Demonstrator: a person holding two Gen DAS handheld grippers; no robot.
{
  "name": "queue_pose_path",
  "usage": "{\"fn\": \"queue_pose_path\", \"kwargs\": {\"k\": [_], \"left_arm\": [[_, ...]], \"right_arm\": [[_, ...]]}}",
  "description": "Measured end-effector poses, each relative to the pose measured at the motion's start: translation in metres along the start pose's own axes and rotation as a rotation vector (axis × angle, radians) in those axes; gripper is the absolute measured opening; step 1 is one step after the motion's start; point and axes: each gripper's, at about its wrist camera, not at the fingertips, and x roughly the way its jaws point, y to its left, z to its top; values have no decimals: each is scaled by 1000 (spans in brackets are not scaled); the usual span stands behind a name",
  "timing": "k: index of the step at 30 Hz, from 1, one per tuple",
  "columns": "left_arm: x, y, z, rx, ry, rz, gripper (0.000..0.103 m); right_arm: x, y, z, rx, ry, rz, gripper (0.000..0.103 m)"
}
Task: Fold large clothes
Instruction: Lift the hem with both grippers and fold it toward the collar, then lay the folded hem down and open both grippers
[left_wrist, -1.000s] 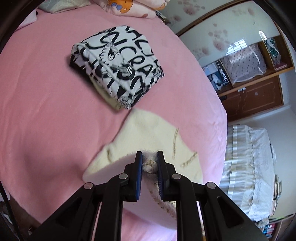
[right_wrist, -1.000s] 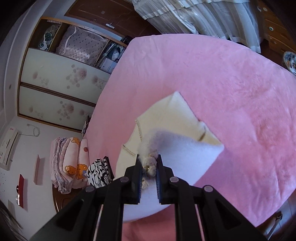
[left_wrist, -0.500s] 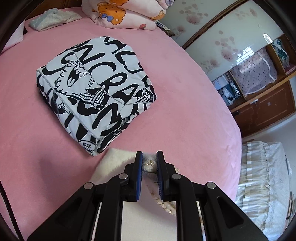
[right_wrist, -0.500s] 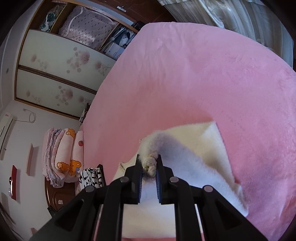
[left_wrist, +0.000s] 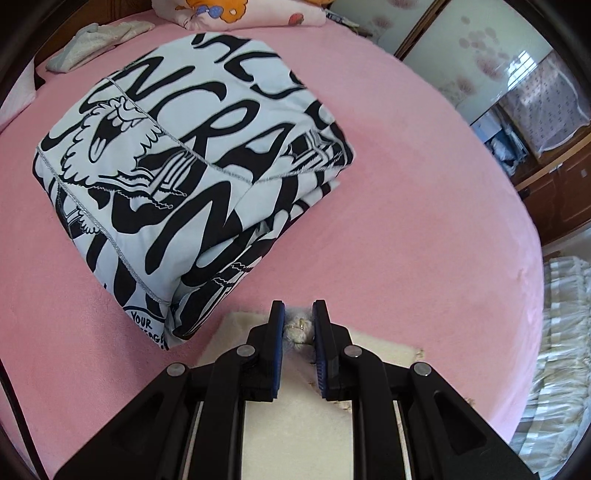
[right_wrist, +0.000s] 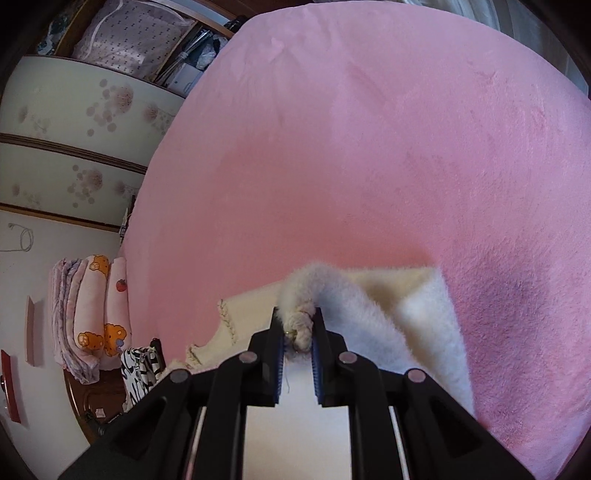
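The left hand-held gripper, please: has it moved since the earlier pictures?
Yes. The left hand-held gripper, clamping the cream garment, has advanced toward the black-and-white folded garment.

The folded printed garment (left_wrist: 184, 177) blocks the bed's left side — the pink sheet (right_wrist: 369, 166) ahead lies bare.

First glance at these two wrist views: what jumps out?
The folded black-and-white lettered garment dominates the left wrist view, lying on the pink bed cover just beyond the tongs. Next, the cream fleecy garment: the left tongs and right tongs are each shut on a bunched edge of it, with the rest lying on the cover below them.
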Motion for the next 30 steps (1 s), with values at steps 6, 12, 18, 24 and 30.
{"fn": "queue_pose_path", "kwargs": {"k": [6,12,18,24,30], "left_arm": [[20,-12,1,110,36,49,37],[4,-20,-16,274,-25,42,75],[-10,-1,-51,351,-24,35,80],[-44,22,-87,317,-44,49,80],[-63,42,-121,395,-10,98,80]], "right_arm": [[11,7,-3,-29,-20,-96,28],[-3,13,-11,-91,-84,-183,42],[-20,0,-30,-151,-91,-180,43],[-51,-25,-57,-174,-75,-179,50],[-79,-56,-92,-228,-73,-185,52]]}}
